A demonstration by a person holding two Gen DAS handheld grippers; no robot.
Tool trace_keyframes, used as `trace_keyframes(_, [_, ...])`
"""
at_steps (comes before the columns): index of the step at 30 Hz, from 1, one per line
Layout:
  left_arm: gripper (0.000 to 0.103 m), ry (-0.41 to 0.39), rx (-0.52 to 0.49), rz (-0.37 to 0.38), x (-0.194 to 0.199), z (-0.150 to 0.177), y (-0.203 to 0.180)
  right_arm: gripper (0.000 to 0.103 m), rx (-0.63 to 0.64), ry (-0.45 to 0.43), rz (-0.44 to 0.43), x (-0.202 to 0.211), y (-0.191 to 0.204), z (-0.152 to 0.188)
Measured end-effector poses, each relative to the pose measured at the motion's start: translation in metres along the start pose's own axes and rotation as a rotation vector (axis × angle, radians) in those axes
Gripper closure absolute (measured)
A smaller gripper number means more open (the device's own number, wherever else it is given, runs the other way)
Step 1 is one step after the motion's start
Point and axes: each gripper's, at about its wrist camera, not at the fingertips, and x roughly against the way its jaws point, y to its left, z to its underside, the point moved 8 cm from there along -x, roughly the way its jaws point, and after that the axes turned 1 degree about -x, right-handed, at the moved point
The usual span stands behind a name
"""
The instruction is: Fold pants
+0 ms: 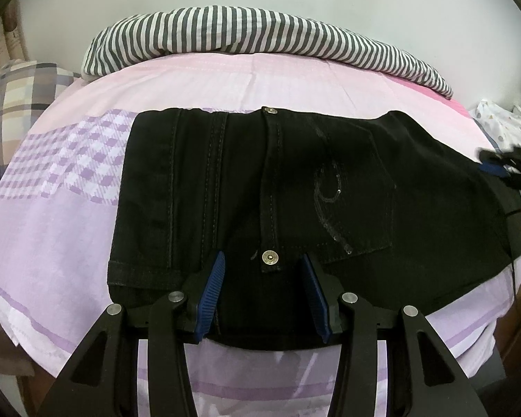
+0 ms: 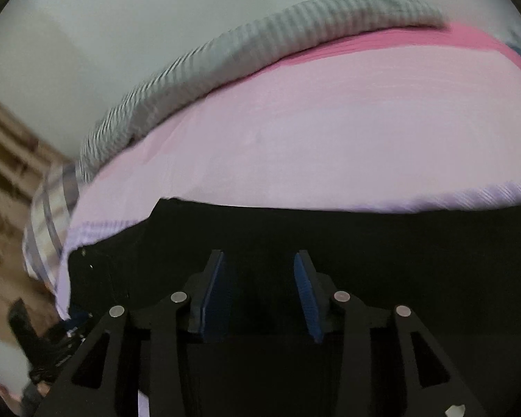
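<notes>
Black pants (image 1: 295, 191) folded into a compact block, lying flat on the bed (image 1: 225, 80), waistband buttons and back pocket facing up. Left edge of the block straight, with lilac checked sheet bare beside it; far edge short of the striped pillow (image 1: 246, 34), a wide band of pink sheet between. Near edge close to the bed's front edge, only a narrow strip of sheet showing there.

Left claw (image 1: 263, 264) wide open over the near edge of the pants, holding nothing, blue pads (image 1: 212, 292) spread either side of the lower button.

Right claw (image 2: 258, 260) also wide open and holding nothing, low over the dark fabric; right wrist view blurred, so contact with the cloth not clear. Seen from the left wrist, at the far right edge of the pants (image 1: 503, 166). Beyond it in its own view, pink sheet (image 2: 330, 132) open up to the pillow (image 2: 260, 34).

Plaid pillow (image 1: 14, 100) at the bed's left corner, well apart from the pants.
</notes>
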Motion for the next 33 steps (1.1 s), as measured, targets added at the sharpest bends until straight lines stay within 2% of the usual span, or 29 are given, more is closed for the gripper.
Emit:
trace_keyframes(3, [0.055, 0.007, 0.032, 0.016, 0.004, -0.005, -0.001, 0.063, -0.121, -0.057, -0.001, 0.043, -0.048, 0.010])
trace_keyframes(7, [0.054, -0.027, 0.062, 0.049, 0.018, -0.021, -0.013, 0.063, -0.294, -0.143, 0.026, 0.105, -0.119, 0.034])
trace_keyframes(11, [0.053, -0.051, 0.025, 0.098, 0.025, -0.038, -0.046, 0.062, -0.450, -0.204, 0.071, 0.154, -0.183, 0.070])
trace_keyframes(15, [0.052, -0.046, -0.044, 0.163, 0.022, -0.049, -0.092, 0.062, -0.543, -0.237, 0.112, 0.178, -0.221, 0.101])
trace_keyframes(18, [0.052, -0.032, -0.113, 0.203, 0.015, -0.053, -0.131, 0.063, -0.588, -0.277, 0.108, 0.186, -0.238, 0.110])
trace_keyframes(24, [0.052, 0.013, -0.210, 0.260, 0.003, -0.053, -0.189, 0.064, -0.610, -0.303, 0.128, 0.193, -0.264, 0.110])
trace_keyframes(27, [0.052, 0.042, -0.248, 0.282, -0.003, -0.048, -0.214, 0.069, -0.620, -0.316, 0.122, 0.196, -0.272, 0.111])
trace_keyframes(29, [0.052, 0.055, -0.268, 0.288, -0.006, -0.045, -0.226, 0.069, -0.631, -0.323, 0.103, 0.200, -0.273, 0.110])
trace_keyframes(33, [0.052, 0.076, -0.294, 0.309, -0.012, -0.039, -0.243, 0.068, -0.604, -0.323, 0.132, 0.209, -0.275, 0.117])
